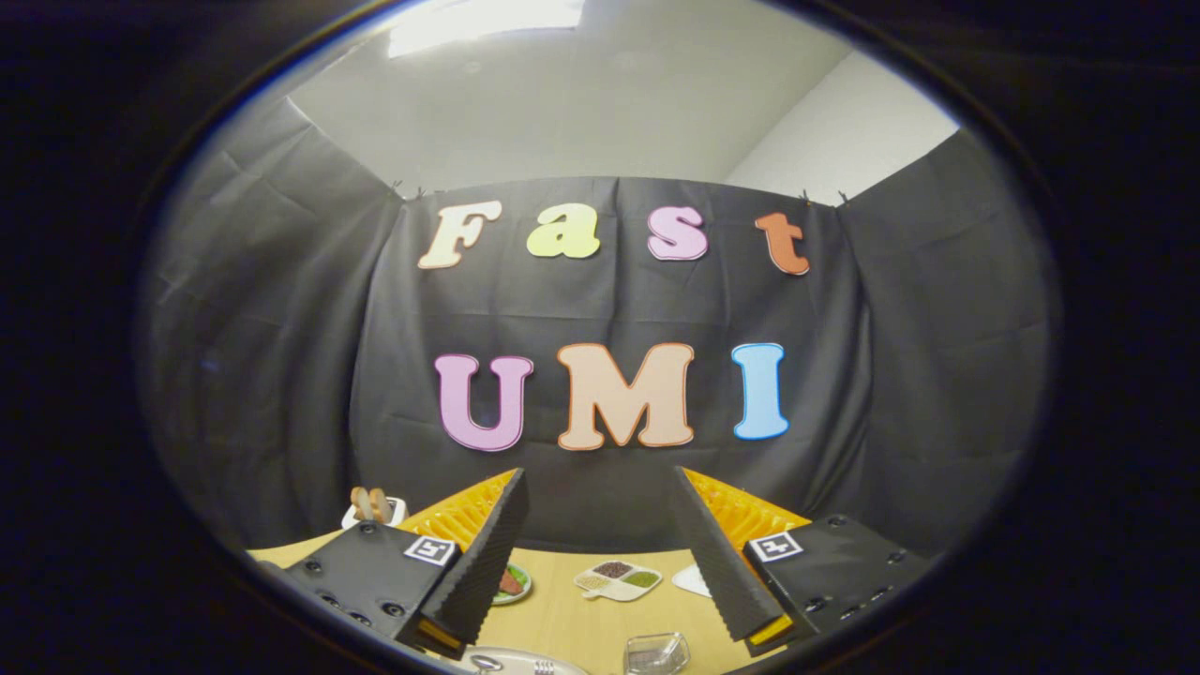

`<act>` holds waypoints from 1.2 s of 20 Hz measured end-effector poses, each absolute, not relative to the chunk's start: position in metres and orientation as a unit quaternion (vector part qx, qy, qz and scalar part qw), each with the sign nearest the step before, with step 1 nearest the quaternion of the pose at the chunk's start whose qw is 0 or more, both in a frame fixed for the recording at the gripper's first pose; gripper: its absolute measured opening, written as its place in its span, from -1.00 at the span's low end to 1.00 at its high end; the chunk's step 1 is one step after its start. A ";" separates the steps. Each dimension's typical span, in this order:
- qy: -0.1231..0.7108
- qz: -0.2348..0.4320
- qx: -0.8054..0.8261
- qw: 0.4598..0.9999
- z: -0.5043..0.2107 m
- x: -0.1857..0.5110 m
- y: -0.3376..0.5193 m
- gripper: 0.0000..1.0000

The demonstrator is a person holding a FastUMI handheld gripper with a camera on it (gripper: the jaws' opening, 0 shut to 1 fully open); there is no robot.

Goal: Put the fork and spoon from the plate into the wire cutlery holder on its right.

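Note:
My gripper is held high above the wooden table, open, with a wide gap and nothing between its fingers. Low down, just ahead of the left finger, the far rim of a pale plate peeks in. On it lie the bowl of a spoon and the tines of a fork. The rest of the plate and both handles are cut off from sight.
A small clear glass dish sits right of the plate. Farther back are a white divided tray of seeds, a green plate with food behind the left finger, a white dish, and a toast rack at the back left.

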State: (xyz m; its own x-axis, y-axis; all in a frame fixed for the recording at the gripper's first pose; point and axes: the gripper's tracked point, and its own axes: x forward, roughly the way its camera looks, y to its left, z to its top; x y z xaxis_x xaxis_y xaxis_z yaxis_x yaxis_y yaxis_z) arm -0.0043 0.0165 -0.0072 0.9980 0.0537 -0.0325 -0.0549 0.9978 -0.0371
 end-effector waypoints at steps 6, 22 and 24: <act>0.014 0.032 -0.019 0.999 -0.008 -0.004 0.019 1.00; 0.085 0.079 -0.044 0.992 -0.076 -0.009 0.046 1.00; 0.099 0.085 -0.048 0.990 -0.090 -0.011 0.050 1.00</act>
